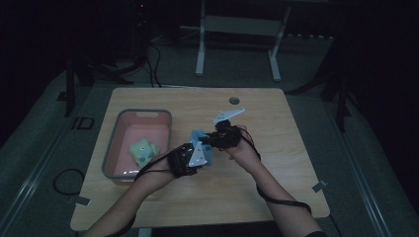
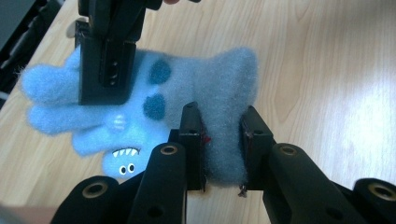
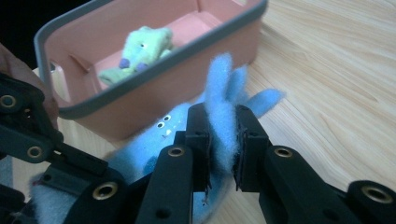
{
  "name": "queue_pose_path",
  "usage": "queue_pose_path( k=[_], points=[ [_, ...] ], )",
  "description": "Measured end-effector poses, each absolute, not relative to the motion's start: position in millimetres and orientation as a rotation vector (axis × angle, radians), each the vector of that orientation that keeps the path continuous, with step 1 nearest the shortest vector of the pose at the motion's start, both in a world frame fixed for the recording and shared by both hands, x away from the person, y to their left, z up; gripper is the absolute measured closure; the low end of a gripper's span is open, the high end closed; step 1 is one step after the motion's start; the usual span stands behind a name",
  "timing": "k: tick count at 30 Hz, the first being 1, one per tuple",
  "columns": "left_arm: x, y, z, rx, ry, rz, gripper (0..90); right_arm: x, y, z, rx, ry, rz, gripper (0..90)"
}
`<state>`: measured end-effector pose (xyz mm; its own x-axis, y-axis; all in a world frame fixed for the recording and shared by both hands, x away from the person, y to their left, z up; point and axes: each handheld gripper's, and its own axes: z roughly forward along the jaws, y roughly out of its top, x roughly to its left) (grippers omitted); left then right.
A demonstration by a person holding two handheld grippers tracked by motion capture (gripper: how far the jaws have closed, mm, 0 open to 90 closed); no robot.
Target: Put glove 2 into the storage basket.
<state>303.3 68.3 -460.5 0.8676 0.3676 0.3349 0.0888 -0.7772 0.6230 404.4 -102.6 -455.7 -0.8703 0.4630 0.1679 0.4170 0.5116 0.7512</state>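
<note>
Two grippers sharing one blue plush glove

High view: left gripper [image 1: 193,157] and right gripper [image 1: 222,134] are holding the blue glove [image 1: 198,136] between them, beside the pink bin [image 1: 111,153].
Left gripper view: jaws are clamping its cuff.
Right gripper view: jaws are pinching fuzzy fingers [image 3: 219,88]; it looks soft, light and floppy, best held at its edges.

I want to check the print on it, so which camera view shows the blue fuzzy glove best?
The left gripper view: the blue glove lies spread out, showing fingers, dark spots and a toothy face. The right gripper view shows its fingertips pinched in the right tool. The high view shows a small blue patch between both tools.
</note>
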Motion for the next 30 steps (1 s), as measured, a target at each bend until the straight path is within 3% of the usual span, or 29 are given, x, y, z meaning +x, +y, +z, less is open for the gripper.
queue_pose_path(
  k=[30],
  points=[
    [284.9, 161.0, -451.3, 2.485, 0.521, 0.665, 75.9, 402.3, 14.8, -445.9, 0.616, 2.769, 1.410, 81.0]
  ],
)
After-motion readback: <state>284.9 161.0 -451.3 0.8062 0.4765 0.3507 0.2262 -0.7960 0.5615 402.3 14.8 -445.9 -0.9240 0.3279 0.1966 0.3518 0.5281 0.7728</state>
